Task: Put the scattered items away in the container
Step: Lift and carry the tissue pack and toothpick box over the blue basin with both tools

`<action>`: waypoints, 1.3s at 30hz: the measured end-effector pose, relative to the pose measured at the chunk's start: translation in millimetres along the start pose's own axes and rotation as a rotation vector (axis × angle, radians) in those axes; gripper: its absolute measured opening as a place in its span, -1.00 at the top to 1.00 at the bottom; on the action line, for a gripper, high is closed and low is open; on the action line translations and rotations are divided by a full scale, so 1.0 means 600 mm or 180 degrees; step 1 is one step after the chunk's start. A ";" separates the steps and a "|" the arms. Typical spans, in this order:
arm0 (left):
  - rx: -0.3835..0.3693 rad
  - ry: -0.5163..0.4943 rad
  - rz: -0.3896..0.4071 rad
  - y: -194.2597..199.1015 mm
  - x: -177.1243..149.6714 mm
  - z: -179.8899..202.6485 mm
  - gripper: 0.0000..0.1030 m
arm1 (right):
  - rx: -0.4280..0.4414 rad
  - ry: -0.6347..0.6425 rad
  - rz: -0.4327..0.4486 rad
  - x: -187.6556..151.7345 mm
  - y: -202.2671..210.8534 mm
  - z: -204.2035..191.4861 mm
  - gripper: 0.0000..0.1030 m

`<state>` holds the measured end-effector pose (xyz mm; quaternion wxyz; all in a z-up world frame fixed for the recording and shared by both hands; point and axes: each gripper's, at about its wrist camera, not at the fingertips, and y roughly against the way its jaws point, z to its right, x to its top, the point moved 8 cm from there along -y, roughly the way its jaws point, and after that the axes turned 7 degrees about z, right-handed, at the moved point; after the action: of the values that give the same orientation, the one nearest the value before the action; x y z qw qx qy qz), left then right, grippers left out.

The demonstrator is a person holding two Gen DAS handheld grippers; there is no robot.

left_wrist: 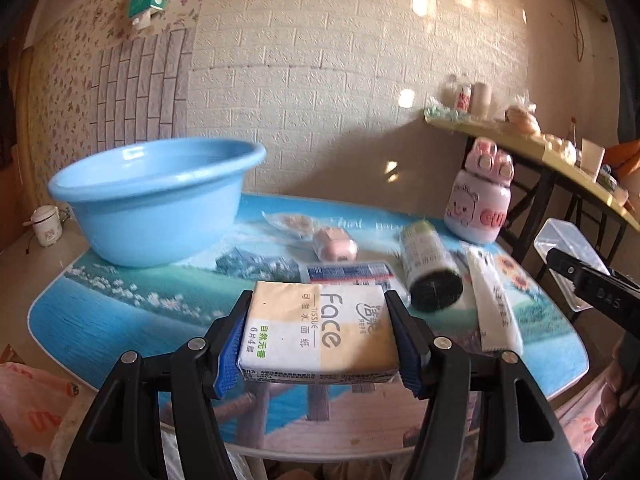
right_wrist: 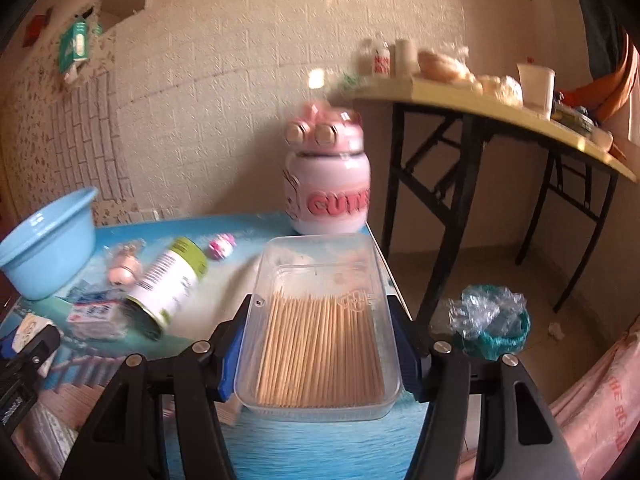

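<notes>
My left gripper (left_wrist: 318,340) is shut on a Face tissue pack (left_wrist: 320,336) and holds it above the table's near edge. The blue basin (left_wrist: 156,200) stands at the table's far left; it also shows in the right wrist view (right_wrist: 48,248). My right gripper (right_wrist: 318,340) is shut on a clear box of toothpicks (right_wrist: 320,336), held over the table's right edge; the box also shows in the left wrist view (left_wrist: 572,256). Scattered on the table are a green-capped can (left_wrist: 430,264) lying on its side, a pink soap case (left_wrist: 334,244), a blue-and-white pack (left_wrist: 348,274), a white tube (left_wrist: 494,304) and a wrapped snack (left_wrist: 290,224).
A pink CUTE jar (left_wrist: 480,200) stands at the table's far right corner. A folding side table (right_wrist: 500,108) with cups and bread stands to the right. A bin with a plastic bag (right_wrist: 496,324) sits on the floor. A rice cooker (left_wrist: 46,224) sits left of the basin.
</notes>
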<state>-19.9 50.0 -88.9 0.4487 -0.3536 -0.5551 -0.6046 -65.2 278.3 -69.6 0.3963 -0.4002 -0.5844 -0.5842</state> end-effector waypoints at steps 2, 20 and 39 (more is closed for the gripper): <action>-0.0003 0.0020 0.0105 0.008 0.015 -0.004 -0.18 | 0.0039 0.0079 0.0179 0.027 0.023 -0.019 -0.22; 0.0134 0.0111 0.0658 0.058 0.144 -0.083 -0.18 | 0.0589 0.0450 0.0697 0.150 0.103 -0.208 -0.22; 0.0832 0.0217 0.0846 0.032 0.213 -0.263 -0.18 | 0.1174 0.0573 0.0588 0.171 0.074 -0.353 -0.22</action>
<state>-35.3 -124.7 15.3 0.5853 -0.3418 -0.5618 -0.4743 -62.2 66.6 43.0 0.5652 -0.3190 -0.6045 -0.4620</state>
